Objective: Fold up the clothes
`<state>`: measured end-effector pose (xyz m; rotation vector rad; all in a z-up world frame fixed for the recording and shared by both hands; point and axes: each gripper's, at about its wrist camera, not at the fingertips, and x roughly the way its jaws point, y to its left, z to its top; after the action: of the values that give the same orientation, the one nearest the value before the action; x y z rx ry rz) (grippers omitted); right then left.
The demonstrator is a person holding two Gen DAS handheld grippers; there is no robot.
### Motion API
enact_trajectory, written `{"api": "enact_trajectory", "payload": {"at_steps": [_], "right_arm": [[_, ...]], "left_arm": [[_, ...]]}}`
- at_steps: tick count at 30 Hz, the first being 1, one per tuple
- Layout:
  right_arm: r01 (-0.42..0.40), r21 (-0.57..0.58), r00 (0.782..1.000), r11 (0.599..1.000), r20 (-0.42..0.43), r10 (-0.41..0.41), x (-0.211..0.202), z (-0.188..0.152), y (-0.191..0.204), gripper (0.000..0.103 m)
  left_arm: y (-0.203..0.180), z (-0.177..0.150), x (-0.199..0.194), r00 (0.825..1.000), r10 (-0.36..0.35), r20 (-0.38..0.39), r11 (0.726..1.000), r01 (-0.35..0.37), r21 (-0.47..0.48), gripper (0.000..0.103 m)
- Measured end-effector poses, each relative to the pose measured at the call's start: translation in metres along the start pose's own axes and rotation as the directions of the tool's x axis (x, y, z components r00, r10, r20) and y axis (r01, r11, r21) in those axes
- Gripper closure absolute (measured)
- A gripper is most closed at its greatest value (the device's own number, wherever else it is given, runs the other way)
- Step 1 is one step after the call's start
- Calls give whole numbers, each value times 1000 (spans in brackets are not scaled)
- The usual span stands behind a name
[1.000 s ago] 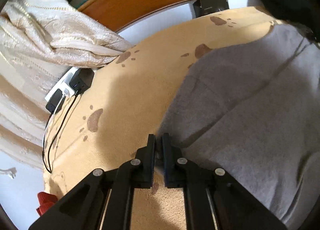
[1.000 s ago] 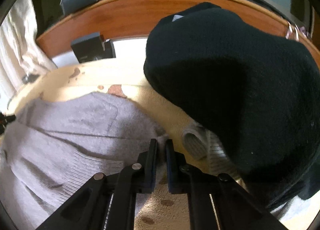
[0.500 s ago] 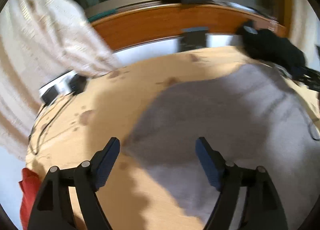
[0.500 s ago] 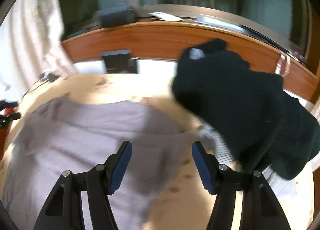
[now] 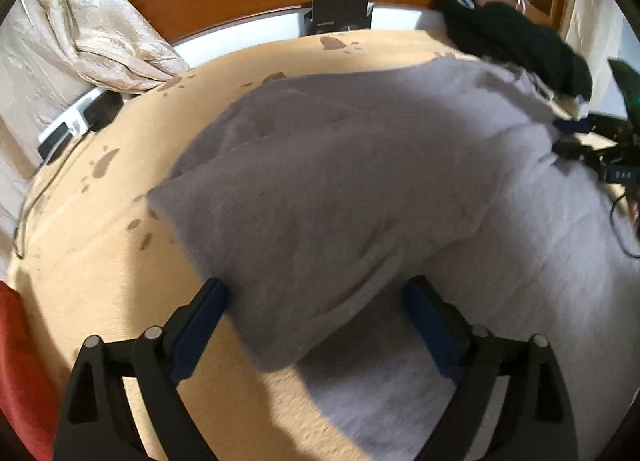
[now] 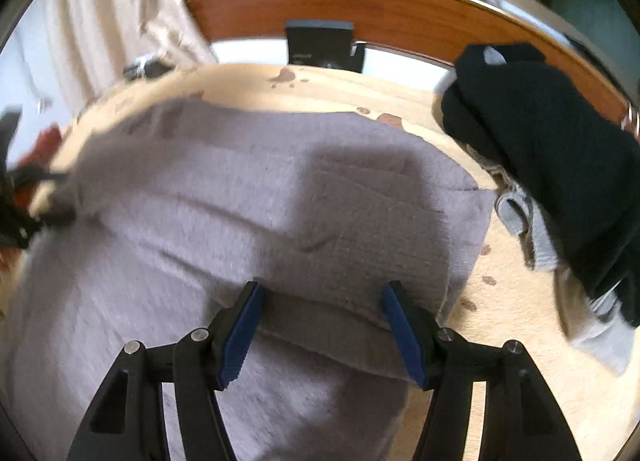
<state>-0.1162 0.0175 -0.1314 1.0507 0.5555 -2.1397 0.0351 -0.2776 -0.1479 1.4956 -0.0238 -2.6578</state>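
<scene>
STEP: fold just laid | GARMENT: soft grey knitted sweater [image 5: 340, 189] flat on tan paw-print blanket [image 5: 120, 261], one layer doubled over (so it holds shape) | LEFT: left claw [image 5: 316, 325] opening wide, empty | RIGHT: right claw [image 6: 320, 321] parted, gripping nothing, above fold edge

**Open blanket to the left, clutter to the right**

We see bare tan blanket [image 5: 104, 261] left of the grey sweater [image 5: 360, 181], free for a gripper to pass. A black garment [image 6: 560, 149] crowds the right side, a dark box [image 6: 320, 45] stands against the wooden headboard [image 6: 400, 13], and chargers [image 5: 76, 125] sit at the left edge.
</scene>
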Motion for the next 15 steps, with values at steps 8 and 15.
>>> {"api": "enact_trajectory", "payload": {"at_steps": [8,15], "right_arm": [[37,-9,999,999,19,-37,0,-2,3,38],[27,7,994,1000,109,-28,-36,12,31,37]], "left_arm": [[14,-3,0,1000,0,4,997,0,-79,0],[-27,7,-26,995,66,78,997,-63,-39,0]]}}
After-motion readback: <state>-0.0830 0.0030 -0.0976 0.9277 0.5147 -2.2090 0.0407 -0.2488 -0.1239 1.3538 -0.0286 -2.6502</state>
